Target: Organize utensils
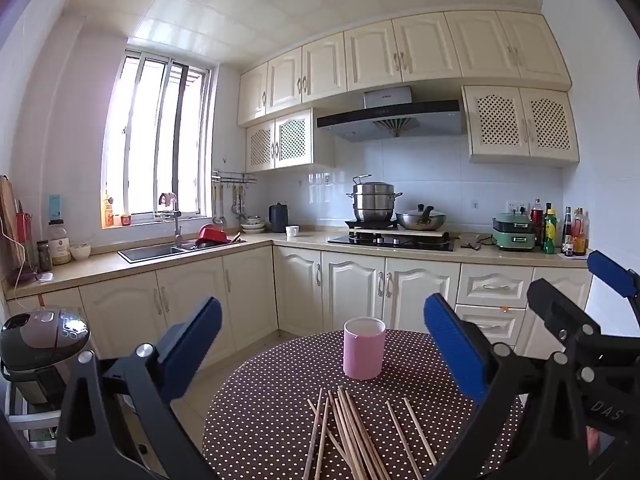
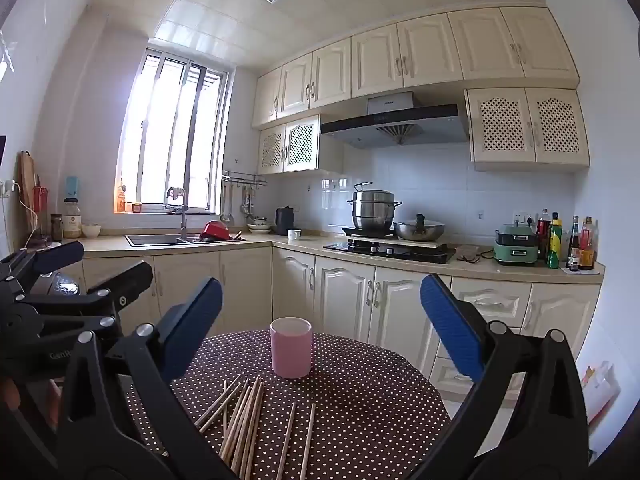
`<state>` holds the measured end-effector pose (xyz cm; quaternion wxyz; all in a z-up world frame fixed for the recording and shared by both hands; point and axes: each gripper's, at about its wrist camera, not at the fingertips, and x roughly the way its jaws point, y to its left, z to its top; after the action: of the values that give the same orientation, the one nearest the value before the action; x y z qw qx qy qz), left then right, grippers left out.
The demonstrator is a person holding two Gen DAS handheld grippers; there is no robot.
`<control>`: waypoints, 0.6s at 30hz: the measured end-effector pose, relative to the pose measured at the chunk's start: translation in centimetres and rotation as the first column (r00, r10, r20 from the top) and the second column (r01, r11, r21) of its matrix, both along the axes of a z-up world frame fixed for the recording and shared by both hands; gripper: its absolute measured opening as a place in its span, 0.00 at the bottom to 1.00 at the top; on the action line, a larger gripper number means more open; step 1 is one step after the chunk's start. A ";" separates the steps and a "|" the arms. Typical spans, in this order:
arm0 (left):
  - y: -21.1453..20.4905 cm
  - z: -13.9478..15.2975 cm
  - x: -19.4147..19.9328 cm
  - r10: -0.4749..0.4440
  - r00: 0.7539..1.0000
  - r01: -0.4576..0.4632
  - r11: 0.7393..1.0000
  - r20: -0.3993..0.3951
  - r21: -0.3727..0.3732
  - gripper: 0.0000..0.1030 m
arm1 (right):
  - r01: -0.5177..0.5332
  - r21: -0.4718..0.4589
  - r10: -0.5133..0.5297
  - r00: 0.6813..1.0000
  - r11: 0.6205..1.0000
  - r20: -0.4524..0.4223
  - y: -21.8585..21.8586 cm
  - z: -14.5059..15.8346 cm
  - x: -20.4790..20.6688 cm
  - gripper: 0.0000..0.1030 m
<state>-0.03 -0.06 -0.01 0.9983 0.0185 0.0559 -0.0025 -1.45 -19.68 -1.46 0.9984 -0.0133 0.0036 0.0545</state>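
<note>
Two claws: the left claw [image 1: 322,344] and the right claw [image 2: 320,328] both hang above the near edge of the table [image 1: 280,400], jaws spread wide, nothing between the blue pads.
Chopsticks: a loose heap [image 1: 348,432] lies flat on the dotted cloth, just below and ahead of the left claw's gap; seen from the right claw the heap sits toward its left finger.
Stray pair: two sticks [image 2: 298,440] lie apart from the heap, roughly under the middle of the right claw.
Cup: a pink cup [image 1: 364,354] stands upright beyond the sticks, straight ahead between the left claw's pads, mouth up, likely the holder for the sticks.
Why so held: wide jaws and a high hover suggest a start pose, with sticks and cup both in sight of each camera.
Progress: no stick visible in the cup; sorting looks unstarted.
Risk: thin sticks lying flat may slip or cross when pinched.
</note>
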 end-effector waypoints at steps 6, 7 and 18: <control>0.0 0.0 0.0 -0.002 1.000 0.002 1.000 -0.006 -0.008 0.96 | -0.001 -0.008 0.001 1.000 1.000 0.012 0.2 0.0 0.1 0.94; -0.1 0.0 0.0 -0.001 1.000 0.001 1.000 -0.005 -0.007 0.96 | 0.000 -0.008 0.000 1.000 1.000 0.012 0.3 0.0 0.0 0.94; -0.6 -0.1 -0.3 -0.002 1.000 0.002 1.000 -0.001 -0.008 0.96 | 0.001 -0.006 0.000 1.000 1.000 0.014 0.0 -0.3 -0.2 0.94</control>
<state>-0.30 -0.63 -0.13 0.9983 0.0148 0.0565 -0.0037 -1.63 -19.73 -1.74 0.9984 -0.0164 -0.0030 0.0541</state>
